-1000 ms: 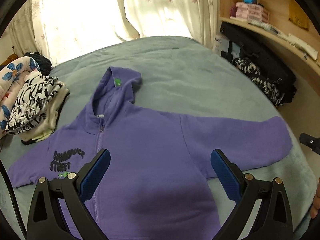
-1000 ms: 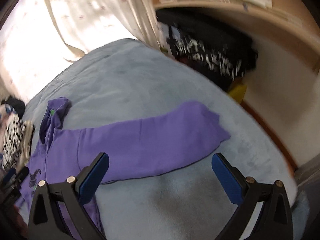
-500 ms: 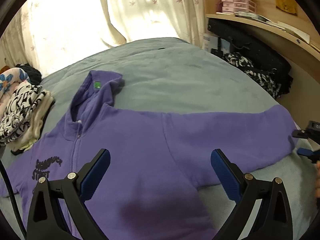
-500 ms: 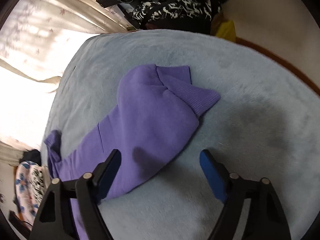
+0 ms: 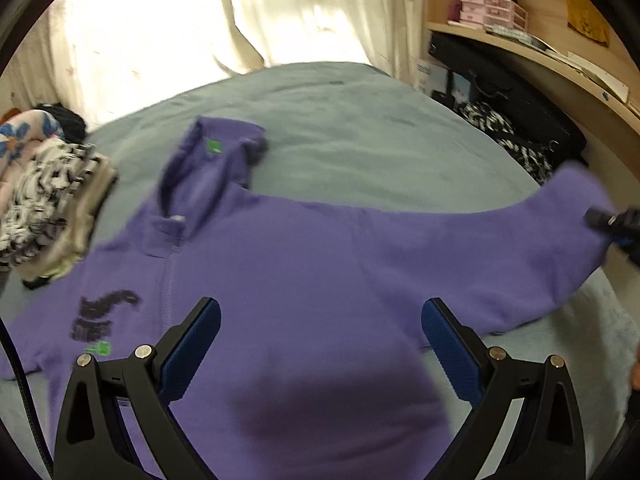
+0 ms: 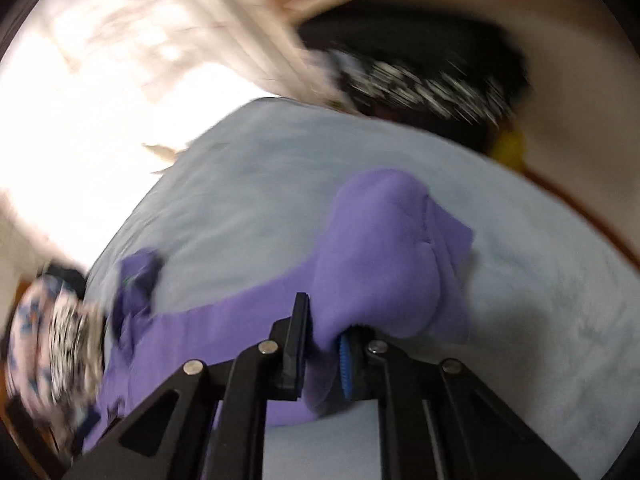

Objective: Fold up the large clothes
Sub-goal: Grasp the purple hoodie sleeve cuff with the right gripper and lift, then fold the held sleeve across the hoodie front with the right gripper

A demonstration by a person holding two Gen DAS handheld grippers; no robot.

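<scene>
Your hoodie (image 5: 304, 280) lies face up on the bed (image 5: 360, 120), hood away from you. Its right sleeve (image 6: 384, 256) runs sideways across the bed, out toward your right gripper (image 6: 324, 352). That long axis is what the fold turns on: the cuff end is at your right gripper, so it likely travels back along the sleeve toward the chest. The right gripper's jaws are closing, with sleeve cloth bunched between them and the pads already pressing on it. Your left gripper (image 5: 320, 344) hangs wide open over the hoodie's lower body, holding nothing, nearer the zip than the sleeve.
</scene>
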